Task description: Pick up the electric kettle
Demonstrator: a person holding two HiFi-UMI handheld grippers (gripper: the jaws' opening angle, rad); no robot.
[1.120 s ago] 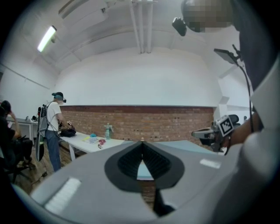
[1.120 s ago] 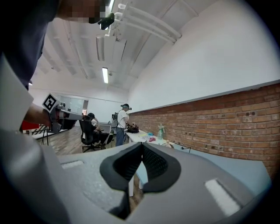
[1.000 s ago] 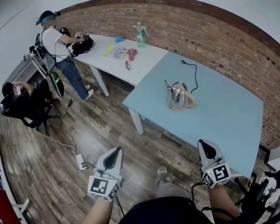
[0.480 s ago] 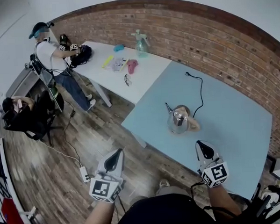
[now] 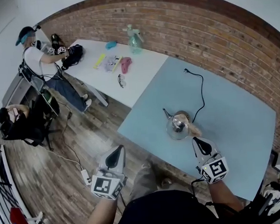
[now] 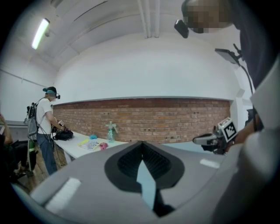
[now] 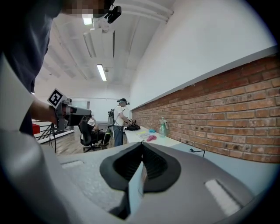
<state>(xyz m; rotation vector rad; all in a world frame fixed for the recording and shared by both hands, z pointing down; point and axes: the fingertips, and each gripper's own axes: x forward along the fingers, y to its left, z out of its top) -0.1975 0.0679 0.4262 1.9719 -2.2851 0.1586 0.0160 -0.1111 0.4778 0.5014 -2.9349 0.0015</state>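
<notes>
Both grippers have come up to the blue table (image 5: 234,127) since a second ago, and the electric kettle (image 5: 177,126), which then stood well ahead of them, now sits just beyond the tip of the right gripper (image 5: 198,142). A brick wall (image 5: 210,30) runs along the far side. The blue table fills the right of the scene, and a white table (image 5: 142,69) butts against its left edge, bearing a spray bottle (image 5: 134,39) and some small coloured items. Far left, a standing person (image 5: 32,56) works at that table's end.

The kettle stands upright near the near edge of the blue table. Its spout (image 5: 166,114) points left and its pale handle (image 5: 193,129) is on the right side. A black cord (image 5: 202,94) runs from it toward the wall and ends in a plug (image 5: 186,71) that lies loose on the tabletop.

The right gripper's jaws are clenched together with nothing between them. So are those of the left gripper (image 5: 117,151), which hangs over the floor short of the table edge.

The kettle looks like polished metal: stiff, smooth and rounded, so the body would likely slip between narrow jaws. The handle seems the sound place to grip. How full it is cannot be told, so its weight is uncertain. The trailing cord may drag as the kettle rises.
</notes>
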